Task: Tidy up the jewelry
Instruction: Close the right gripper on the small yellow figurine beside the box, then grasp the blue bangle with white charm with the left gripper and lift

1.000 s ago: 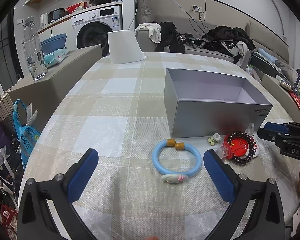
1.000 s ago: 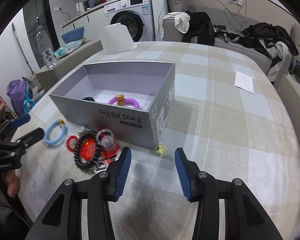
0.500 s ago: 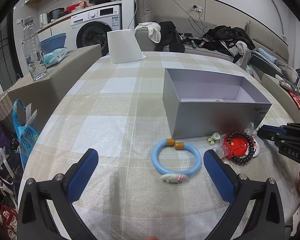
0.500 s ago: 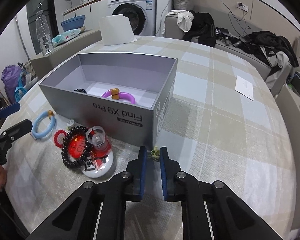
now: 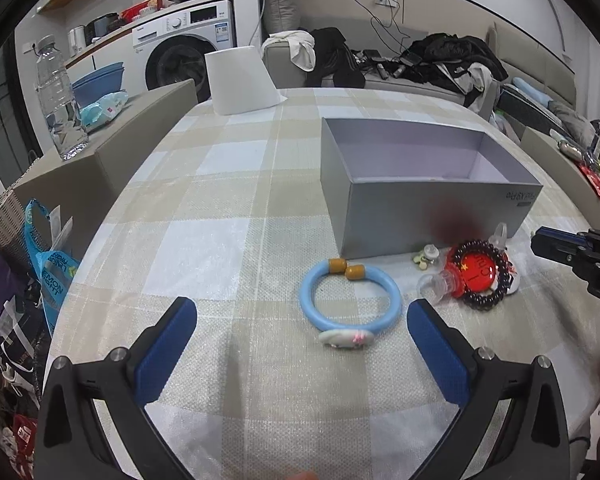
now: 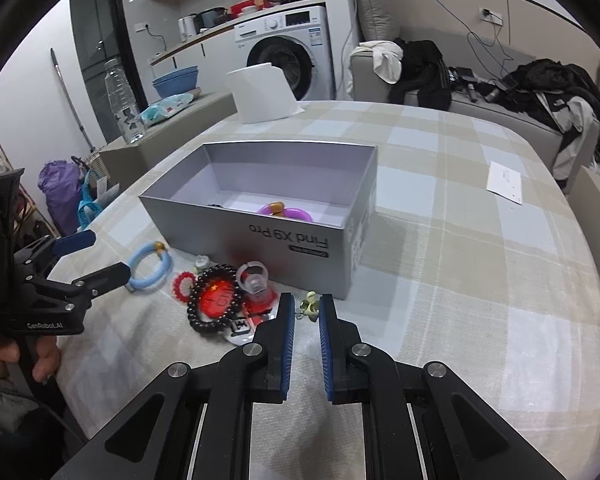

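1. The right gripper [image 6: 306,310] has its blue-padded jaws drawn nearly together, clenched on the small pale-green trinket [image 6: 310,306] that sits between the fingertips, low over the tablecloth.
2. That trinket lies just beside the near right corner of the grey box [image 6: 300,240], on the checked tablecloth [image 6: 480,280].
3. The left gripper [image 5: 302,326] is spread wide and grasps nothing; its blue pads [image 5: 166,350] stand on either side of the view, above the cloth.
4. Just ahead of the left gripper, toward its right pad, lies the light-blue bangle [image 5: 350,302], flat on the cloth, with two amber beads on its far side and a pale charm on its near side.
5. To the right of the bangle, near the front wall of the box, sits a cluster: a dark bead bracelet [image 5: 480,278] ringed around a red disc, a clear plastic ring [image 5: 436,282] touching it, and a second small pale-green piece [image 5: 422,258] close against the box.
6. Inside the box, the right wrist view shows a purple bangle [image 6: 286,212] with an amber bead, lying on the box floor, and a dark item further left, too hidden to identify.
7. A white paper roll [image 6: 262,94] stands at the far edge of the table.
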{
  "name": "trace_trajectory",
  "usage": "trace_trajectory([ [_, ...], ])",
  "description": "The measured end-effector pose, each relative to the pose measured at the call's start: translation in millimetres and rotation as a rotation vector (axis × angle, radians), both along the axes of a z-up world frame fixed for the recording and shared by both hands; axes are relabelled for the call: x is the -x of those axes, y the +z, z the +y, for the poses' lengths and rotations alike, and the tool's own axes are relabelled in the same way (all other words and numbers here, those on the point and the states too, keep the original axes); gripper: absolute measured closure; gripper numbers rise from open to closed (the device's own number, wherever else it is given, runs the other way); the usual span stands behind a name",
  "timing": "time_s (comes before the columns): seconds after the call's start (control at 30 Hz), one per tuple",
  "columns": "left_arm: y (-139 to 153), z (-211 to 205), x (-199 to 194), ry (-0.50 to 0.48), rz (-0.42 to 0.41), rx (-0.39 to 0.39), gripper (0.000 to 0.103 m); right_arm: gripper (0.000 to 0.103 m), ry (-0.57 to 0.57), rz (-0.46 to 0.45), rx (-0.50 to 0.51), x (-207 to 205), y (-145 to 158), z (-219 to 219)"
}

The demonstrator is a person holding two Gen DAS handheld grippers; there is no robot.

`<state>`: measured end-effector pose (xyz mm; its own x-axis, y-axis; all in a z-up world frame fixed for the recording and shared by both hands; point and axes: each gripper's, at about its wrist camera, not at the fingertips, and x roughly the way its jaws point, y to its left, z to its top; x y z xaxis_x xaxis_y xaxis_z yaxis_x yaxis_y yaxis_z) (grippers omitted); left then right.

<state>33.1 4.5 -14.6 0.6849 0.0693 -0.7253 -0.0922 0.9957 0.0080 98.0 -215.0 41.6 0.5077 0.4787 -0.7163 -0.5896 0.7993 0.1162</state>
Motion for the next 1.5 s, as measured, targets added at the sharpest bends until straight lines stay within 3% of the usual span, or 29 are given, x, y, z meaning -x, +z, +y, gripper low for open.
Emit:
trace_trajectory([
  [0.43, -3, -8, -8, -0.060, 0.047, -0.018, 0.003, 0.092, 0.044, 0.000, -0.024, 9, 0, 6],
  [0.6, -5, -9, -10, -0.065, 0.067, -0.022, 0.015, 0.092, 0.045, 0.002, -0.023, 9, -1, 6],
  [0.8, -6, -11, -11, -0.085, 0.077, -0.025, 0.020, 0.092, 0.047, 0.004, -0.020, 9, -1, 7],
  [1.07, -8, -9, -13, -0.115, 0.092, 0.025, 0.048, 0.092, 0.047, 0.008, -0.016, 8, -3, 8],
  [1.5, -4, -11, -10, -0.102, 0.064, -0.005, 0.048, 0.092, 0.045, 0.005, -0.016, 7, -3, 6],
])
